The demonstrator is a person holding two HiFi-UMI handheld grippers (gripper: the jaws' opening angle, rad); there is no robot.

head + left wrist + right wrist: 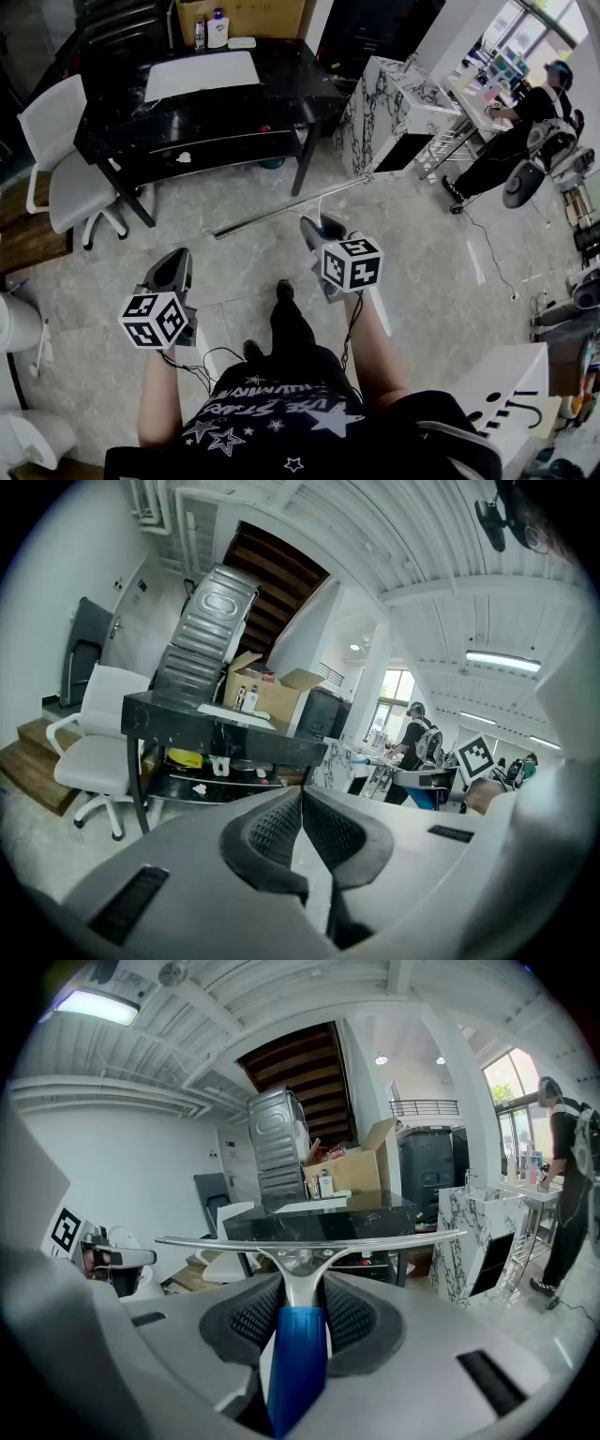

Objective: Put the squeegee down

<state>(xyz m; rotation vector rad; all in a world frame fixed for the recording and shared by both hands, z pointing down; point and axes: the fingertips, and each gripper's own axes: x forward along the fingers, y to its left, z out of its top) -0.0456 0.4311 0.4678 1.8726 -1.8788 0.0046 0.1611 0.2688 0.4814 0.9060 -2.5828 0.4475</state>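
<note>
The squeegee [309, 1241] has a long metal blade bar and a blue handle [297, 1358]. My right gripper [300, 1288] is shut on its metal neck, the blade lying crosswise beyond the jaws. In the head view the blade [281, 208] runs as a thin bar above the floor in front of my right gripper [317, 232]. It hangs short of the black table [122, 131]. My left gripper [174, 267] is lower left. In its own view the left gripper [302, 803] has its pads together with nothing between them.
The black table carries a white sheet [202, 75], bottles and a cardboard box [244, 14]. A white chair [66, 178] stands to its left and a marble counter [389, 98] to its right. A person [520, 127] stands at far right. White furniture [511, 389] sits at lower right.
</note>
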